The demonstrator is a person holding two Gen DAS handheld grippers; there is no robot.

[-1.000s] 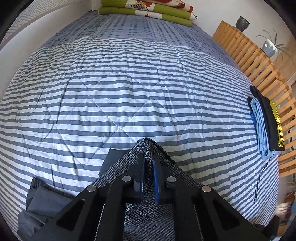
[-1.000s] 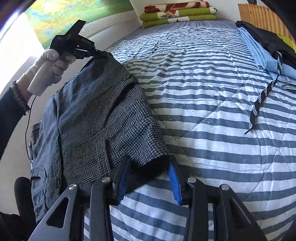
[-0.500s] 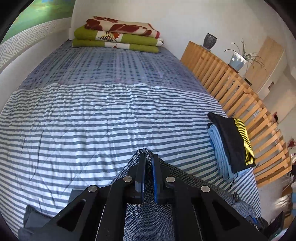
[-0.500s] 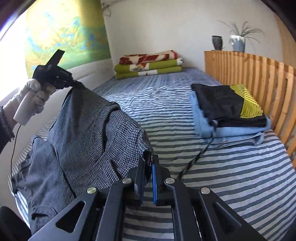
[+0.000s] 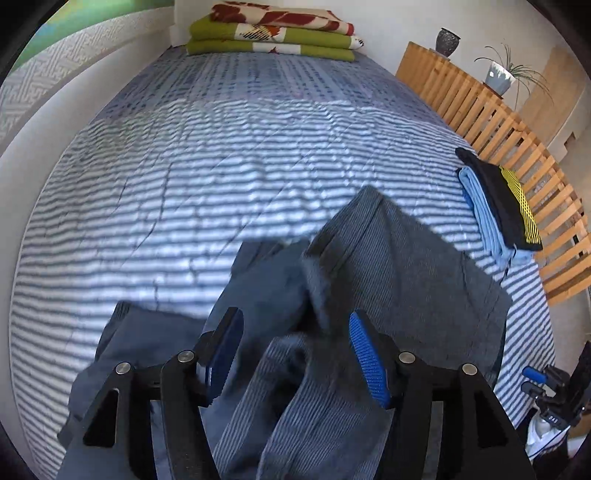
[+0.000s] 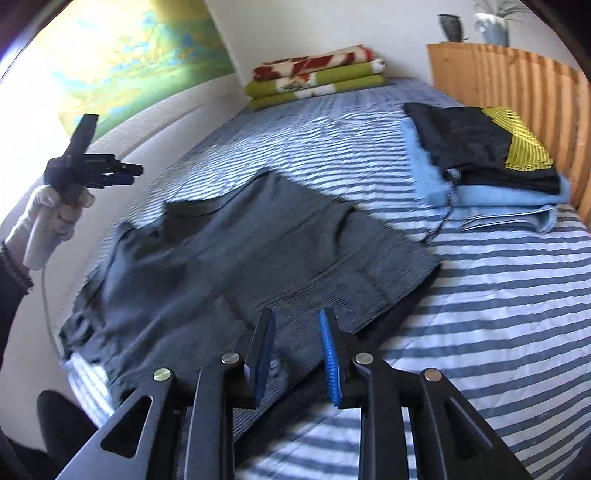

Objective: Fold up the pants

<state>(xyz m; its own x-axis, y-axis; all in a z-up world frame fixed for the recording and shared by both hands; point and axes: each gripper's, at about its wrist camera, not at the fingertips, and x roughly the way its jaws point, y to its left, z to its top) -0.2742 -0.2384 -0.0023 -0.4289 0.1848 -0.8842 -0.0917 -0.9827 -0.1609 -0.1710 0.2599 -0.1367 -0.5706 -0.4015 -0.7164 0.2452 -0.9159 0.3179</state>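
Observation:
The grey houndstooth pants (image 6: 258, 251) lie spread across the striped bedspread (image 6: 498, 314), with one edge folded over dark at the front right. My right gripper (image 6: 297, 354) hovers just above their near edge. Its jaws are opening, and the blue pads touch no cloth. At the left a gloved hand (image 6: 51, 214) holds my left gripper (image 6: 122, 173) up in the air, clear of the pants. In the left wrist view, my left gripper (image 5: 295, 350) has its jaws opening wide. The blurred pants (image 5: 406, 266) hang loose below the gap, and the pads do not press on them.
A folded stack of light blue and black-and-yellow clothes (image 6: 487, 162) sits at the bed's right side beside the wooden slatted rail (image 5: 517, 147). Folded green and red blankets (image 5: 273, 33) lie at the head. A wall runs along the left.
Both grippers were shut on the lifted pants and have since let go. The pants have dropped flat onto the bed. The left gripper has swung up and away.

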